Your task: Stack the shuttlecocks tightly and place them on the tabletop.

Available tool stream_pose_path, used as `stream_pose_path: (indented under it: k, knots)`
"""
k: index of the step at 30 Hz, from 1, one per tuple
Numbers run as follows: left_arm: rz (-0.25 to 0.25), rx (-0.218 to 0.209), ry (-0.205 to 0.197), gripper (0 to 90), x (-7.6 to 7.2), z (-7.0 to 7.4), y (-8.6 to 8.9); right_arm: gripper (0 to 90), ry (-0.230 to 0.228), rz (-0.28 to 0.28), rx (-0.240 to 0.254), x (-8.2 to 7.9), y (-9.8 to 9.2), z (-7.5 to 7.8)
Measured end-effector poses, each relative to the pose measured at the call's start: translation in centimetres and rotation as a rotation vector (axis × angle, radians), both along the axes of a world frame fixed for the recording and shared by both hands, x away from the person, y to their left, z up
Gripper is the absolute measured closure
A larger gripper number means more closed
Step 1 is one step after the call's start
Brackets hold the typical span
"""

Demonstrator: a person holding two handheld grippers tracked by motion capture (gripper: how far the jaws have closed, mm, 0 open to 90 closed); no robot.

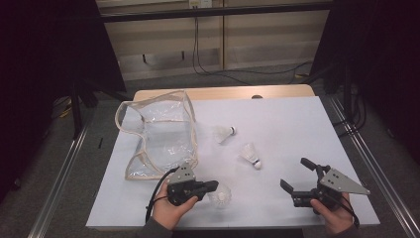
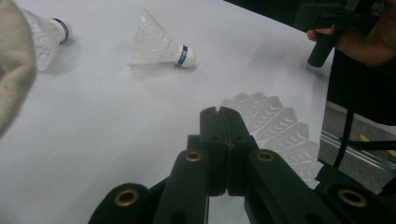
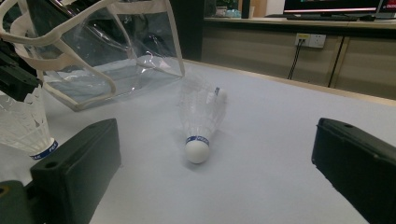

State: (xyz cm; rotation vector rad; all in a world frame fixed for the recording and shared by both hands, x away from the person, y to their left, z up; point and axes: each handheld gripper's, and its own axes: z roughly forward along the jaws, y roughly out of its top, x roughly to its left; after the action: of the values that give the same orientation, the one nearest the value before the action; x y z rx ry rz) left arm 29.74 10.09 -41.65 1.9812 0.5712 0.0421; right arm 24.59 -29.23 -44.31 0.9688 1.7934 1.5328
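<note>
Now left gripper [image 1: 214, 186] pinches the shuttlecock's [image 1: 221, 196] skirt.

The left gripper [image 2: 220, 112] covers the lower skirt of the nearest shuttlecock [image 2: 280, 135] — whether its closed jaws pinch a feather edge cannot be told. In the right gripper view, the clear bag [image 3: 93, 60] is cut off at the top edge.

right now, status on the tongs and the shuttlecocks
Left tongs shut on nearest shuttlecock's feather skirt. Right tongs open, empty. Two more shuttlecocks lie loose on the table; clear bag beyond. Nothing in the way.
</note>
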Motion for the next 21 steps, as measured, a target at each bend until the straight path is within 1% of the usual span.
stream_pose_path:
  k: [5, 6, 11, 12, 13, 15, 16, 21]
  knots:
    - [0.008, -0.012, -0.009, 90.0, -0.1, 0.3, 0.2, 0.4, 0.001, -0.001, 0.001, 0.0, 0.0, 0.0]
    - [0.017, -0.020, -0.012, 90.0, -0.2, 0.5, 0.2, 0.4, 0.002, -0.003, 0.004, 0.0, 0.0, 0.0]
    - [0.029, -0.029, -0.008, 90.0, -0.4, 1.0, 0.3, 0.4, 0.002, -0.001, 0.003, 0.0, 0.0, 0.0]
    - [0.033, -0.033, -0.003, 90.0, -0.5, 1.1, 0.2, 0.4, 0.002, -0.002, 0.002, 0.0, 0.0, 0.0]
    - [0.039, -0.022, 0.000, 90.0, -0.6, 1.3, 0.1, 0.4, 0.003, -0.002, 0.003, 0.0, 0.0, 0.0]
    - [0.044, -0.021, 0.002, 90.0, -0.7, 1.3, 0.0, 0.4, 0.005, -0.003, 0.004, 0.0, 0.0, 0.0]
    - [0.044, -0.027, 0.014, 90.0, -0.7, 1.5, -0.2, 0.4, 0.003, -0.002, 0.004, 0.0, 0.0, 0.0]
    - [0.052, -0.031, 0.023, 90.0, -0.7, 1.9, -0.6, 0.4, 0.000, -0.003, 0.004, 0.0, -0.1, 0.0]
